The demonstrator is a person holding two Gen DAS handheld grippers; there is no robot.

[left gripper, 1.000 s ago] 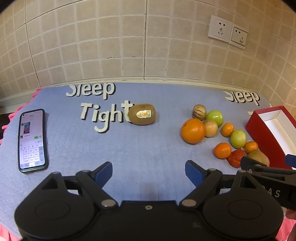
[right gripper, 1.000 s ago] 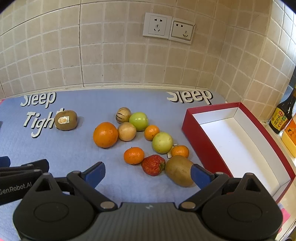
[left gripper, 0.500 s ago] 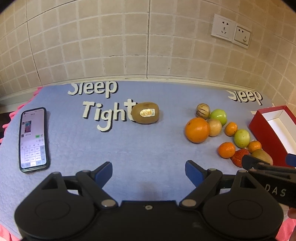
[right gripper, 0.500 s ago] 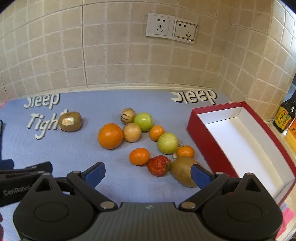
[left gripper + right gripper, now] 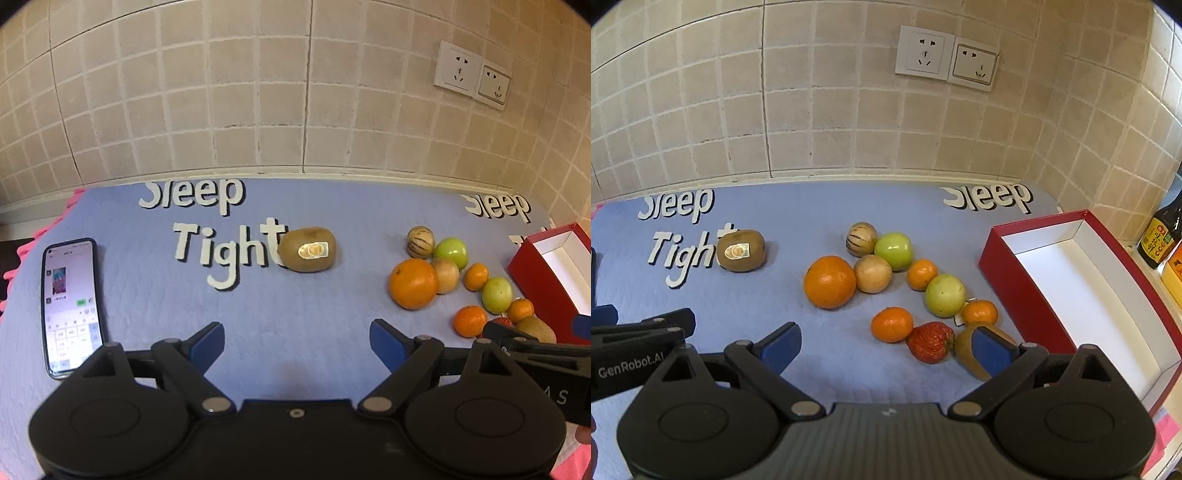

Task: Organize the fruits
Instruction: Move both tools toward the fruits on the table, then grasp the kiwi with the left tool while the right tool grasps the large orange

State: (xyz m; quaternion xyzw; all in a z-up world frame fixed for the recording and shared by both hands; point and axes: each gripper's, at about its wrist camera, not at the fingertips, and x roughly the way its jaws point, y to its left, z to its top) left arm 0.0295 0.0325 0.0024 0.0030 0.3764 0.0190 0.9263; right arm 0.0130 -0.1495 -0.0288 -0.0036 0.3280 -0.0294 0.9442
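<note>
A kiwi with a sticker (image 5: 307, 249) lies alone on the blue mat, also in the right wrist view (image 5: 740, 250). A cluster of fruit lies right of it: a large orange (image 5: 829, 282), green apples (image 5: 894, 250) (image 5: 945, 295), small mandarins (image 5: 892, 324), a strawberry (image 5: 930, 341), a second kiwi (image 5: 967, 350) and a striped fruit (image 5: 861, 239). An empty red box (image 5: 1015, 295) with a white inside stands at the right. My left gripper (image 5: 297, 341) is open and empty, short of the stickered kiwi. My right gripper (image 5: 884, 347) is open and empty, just short of the cluster.
A phone (image 5: 71, 306) with its screen lit lies at the mat's left edge. Sauce bottles (image 5: 1161, 236) stand right of the box. A tiled wall with sockets (image 5: 945, 59) rises behind the mat. The mat (image 5: 295, 310) carries white lettering.
Both grippers have drawn back and risen slightly, so the fruit and box sit a little farther off in each view. No fruit has moved. Both stay open.
</note>
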